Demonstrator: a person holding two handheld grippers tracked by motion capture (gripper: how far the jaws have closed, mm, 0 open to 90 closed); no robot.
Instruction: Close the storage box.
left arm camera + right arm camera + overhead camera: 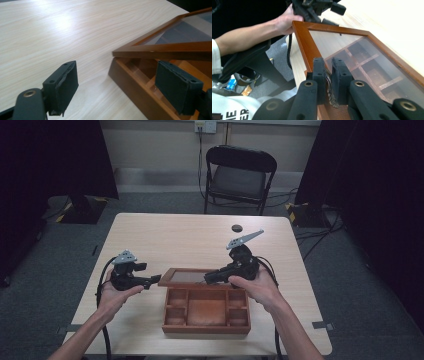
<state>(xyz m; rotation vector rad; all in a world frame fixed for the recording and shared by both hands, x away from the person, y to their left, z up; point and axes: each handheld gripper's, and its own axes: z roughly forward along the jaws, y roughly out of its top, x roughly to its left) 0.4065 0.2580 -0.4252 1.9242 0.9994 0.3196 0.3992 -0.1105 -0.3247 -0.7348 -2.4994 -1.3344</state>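
While the wooden box [206, 312] sits near the tabletop's [165, 235] front edge, the right hand-held gripper [328, 75] pinches its glass lid's [362, 53] frame, holding it tilted up. Farther left, the left hand-held gripper [125, 86] is spread beside the box corner.

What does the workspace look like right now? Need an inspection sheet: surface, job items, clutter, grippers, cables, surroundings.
Surface: light wooden table, bare apart from the items below.
Job's things: wooden compartment box near the front edge; its glass-paned lid is raised at an angle, with dividers visible through the pane.
Clutter: small dark round object near the far edge; what it is cannot be told.
Grippers: right gripper shut on the lid's frame edge; left gripper open, near the box's left corner, with nothing pressed between its pads.
Cables: a black cable trails from the left gripper; more lie on the floor near the chair.
Surroundings: folding chair, grey carpet, dark curtains at both sides, wall socket.
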